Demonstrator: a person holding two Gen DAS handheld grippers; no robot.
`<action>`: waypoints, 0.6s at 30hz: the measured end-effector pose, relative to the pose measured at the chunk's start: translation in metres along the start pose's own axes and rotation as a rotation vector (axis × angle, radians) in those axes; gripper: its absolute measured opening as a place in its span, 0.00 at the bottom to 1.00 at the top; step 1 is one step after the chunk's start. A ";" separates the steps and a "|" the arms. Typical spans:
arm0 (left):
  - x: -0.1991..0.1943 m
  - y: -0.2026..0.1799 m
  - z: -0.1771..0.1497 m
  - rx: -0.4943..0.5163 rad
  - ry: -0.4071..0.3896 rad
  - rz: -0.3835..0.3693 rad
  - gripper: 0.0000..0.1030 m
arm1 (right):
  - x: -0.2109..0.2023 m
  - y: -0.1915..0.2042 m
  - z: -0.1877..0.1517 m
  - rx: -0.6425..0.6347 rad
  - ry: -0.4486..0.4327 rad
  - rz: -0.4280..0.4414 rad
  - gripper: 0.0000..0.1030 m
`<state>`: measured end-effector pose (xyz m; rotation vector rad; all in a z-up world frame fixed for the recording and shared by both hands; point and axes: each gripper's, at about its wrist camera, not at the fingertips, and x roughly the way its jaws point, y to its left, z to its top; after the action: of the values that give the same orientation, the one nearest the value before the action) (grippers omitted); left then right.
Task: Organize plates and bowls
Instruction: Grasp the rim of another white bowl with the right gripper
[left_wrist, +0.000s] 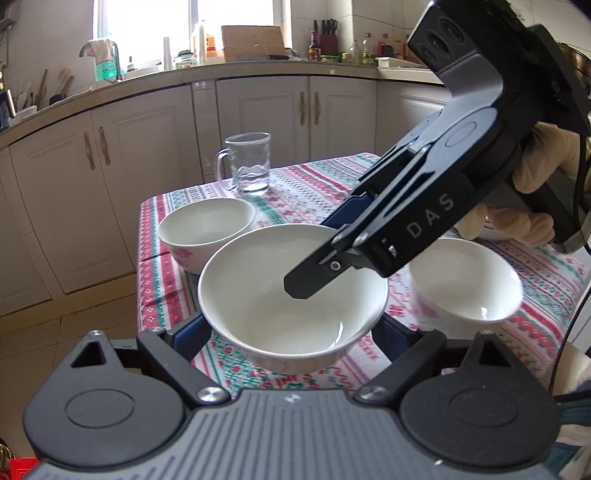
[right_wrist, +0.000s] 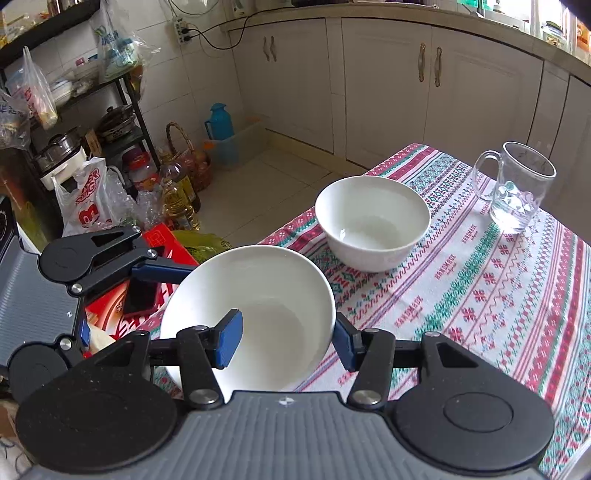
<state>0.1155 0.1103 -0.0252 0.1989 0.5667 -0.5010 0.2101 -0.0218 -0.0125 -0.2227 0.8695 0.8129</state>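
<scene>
**A:** Left wrist view first. Containers?

**B:** Three bowls and a glass mug (left_wrist: 251, 162) on the bench (left_wrist: 295, 184). The held bowl (left_wrist: 273, 295) is front centre and empty. The far bowl (left_wrist: 207, 229) sits back left, the third bowl (left_wrist: 465, 284) to the right; both are empty. The mug has a thick clear base, and I can't tell if there's liquid in it.

**A:** Grippers?

**B:** The left gripper (left_wrist: 291, 332) spans the held bowl, with blue pads against its outer wall on both sides. The right gripper (left_wrist: 325, 251) comes in from the upper right, carried by a gloved hand (left_wrist: 535, 184). It pinches the rim, one finger inside and one outside.

**A:** Materials?

**B:** All three bowls are glossy white ceramic, round, with a small foot. The far and third bowls have pink floral print on the outside. The cloth (left_wrist: 314, 177) looks woven, with red, green and white bands.

**A:** Right wrist view?

**B:** Same pinch, closer. The right gripper's jaws are pressed together on the bowl wall, blue pad flat on the inner glaze, the other pad outside. The held bowl is tilted toward the camera at the bench's edge, partly over the floor (right_wrist: 280, 166). I can't tell whether its foot clears the cloth. One finger of the left gripper reaches the bowl's far side; the contact itself is hidden.

**A:** Anything else?

**B:** The far bowl stands upright and empty, well apart from the held one. The mug is beyond it, near the bench's far edge. Plastic oil bottles (right_wrist: 181, 199) stand on the floor, and there's a red box (right_wrist: 122, 314) below the bench edge.
</scene>
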 end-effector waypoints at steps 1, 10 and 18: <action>-0.002 -0.003 0.001 0.001 0.001 -0.004 0.90 | -0.004 0.001 -0.002 0.000 -0.002 0.000 0.56; -0.014 -0.026 0.013 0.036 -0.004 -0.044 0.90 | -0.040 0.006 -0.020 0.007 -0.026 -0.019 0.57; -0.011 -0.049 0.025 0.061 -0.022 -0.100 0.90 | -0.075 0.002 -0.037 0.023 -0.058 -0.068 0.59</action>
<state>0.0938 0.0647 -0.0006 0.2233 0.5423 -0.6169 0.1585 -0.0788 0.0199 -0.2064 0.8126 0.7422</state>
